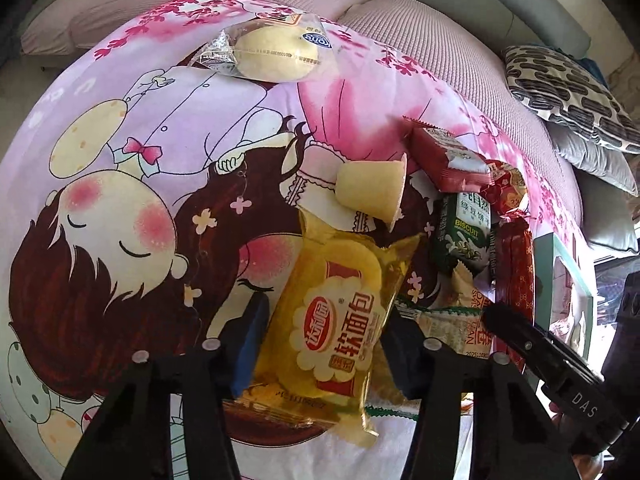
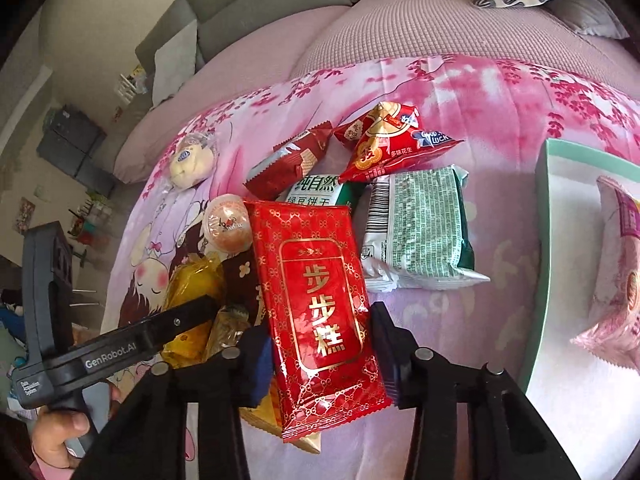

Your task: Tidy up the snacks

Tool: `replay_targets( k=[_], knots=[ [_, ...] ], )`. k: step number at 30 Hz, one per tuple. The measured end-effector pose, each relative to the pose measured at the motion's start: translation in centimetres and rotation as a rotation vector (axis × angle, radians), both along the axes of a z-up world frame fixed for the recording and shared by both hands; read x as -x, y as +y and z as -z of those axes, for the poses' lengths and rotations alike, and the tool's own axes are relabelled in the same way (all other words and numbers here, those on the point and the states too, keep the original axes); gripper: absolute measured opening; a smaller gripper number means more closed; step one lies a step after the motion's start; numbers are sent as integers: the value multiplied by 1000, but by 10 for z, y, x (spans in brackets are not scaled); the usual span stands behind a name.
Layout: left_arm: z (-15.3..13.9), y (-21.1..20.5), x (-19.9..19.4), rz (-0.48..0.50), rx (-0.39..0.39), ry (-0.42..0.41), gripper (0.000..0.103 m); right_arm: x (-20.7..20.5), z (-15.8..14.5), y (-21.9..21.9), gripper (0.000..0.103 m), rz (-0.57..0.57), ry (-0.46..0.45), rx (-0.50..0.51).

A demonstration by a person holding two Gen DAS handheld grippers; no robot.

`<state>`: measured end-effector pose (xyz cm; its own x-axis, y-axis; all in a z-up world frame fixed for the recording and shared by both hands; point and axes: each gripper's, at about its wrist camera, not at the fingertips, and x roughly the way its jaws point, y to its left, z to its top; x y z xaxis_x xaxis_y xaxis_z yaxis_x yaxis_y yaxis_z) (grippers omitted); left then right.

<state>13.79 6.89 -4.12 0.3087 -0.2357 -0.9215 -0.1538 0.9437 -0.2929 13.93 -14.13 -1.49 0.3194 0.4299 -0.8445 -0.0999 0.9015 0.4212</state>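
A yellow soft-bread packet (image 1: 340,320) lies on the cartoon-print cloth (image 1: 120,160), and my left gripper (image 1: 324,344) is shut on it, both pads against its long sides. In the right wrist view a red and gold cake packet (image 2: 320,300) sits lengthwise between the pads of my right gripper (image 2: 324,360), which is shut on it. This packet rests partly on other snacks. The two grippers work side by side: the left one's arm (image 2: 140,336) shows beside the red packet, with a hand on its handle.
Loose snacks lie beyond: a jelly cup (image 1: 372,188), a wrapped bun (image 1: 272,52), a red wafer packet (image 2: 288,160), a red peanut bag (image 2: 384,140) and green biscuit packs (image 2: 420,224). A teal-rimmed box (image 2: 544,240) on the right holds a pink packet (image 2: 624,280). Sofa cushions (image 2: 400,20) lie behind.
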Motion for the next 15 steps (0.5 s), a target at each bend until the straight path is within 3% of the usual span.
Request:
replay_targets(
  k=[6, 15],
  knots=[
    [-5, 4, 1, -12, 7, -13, 45, 8, -2, -6, 43, 29, -5, -21],
    [-18, 7, 3, -26, 2, -52, 44, 29, -11, -18, 43, 60, -16, -49]
  ],
)
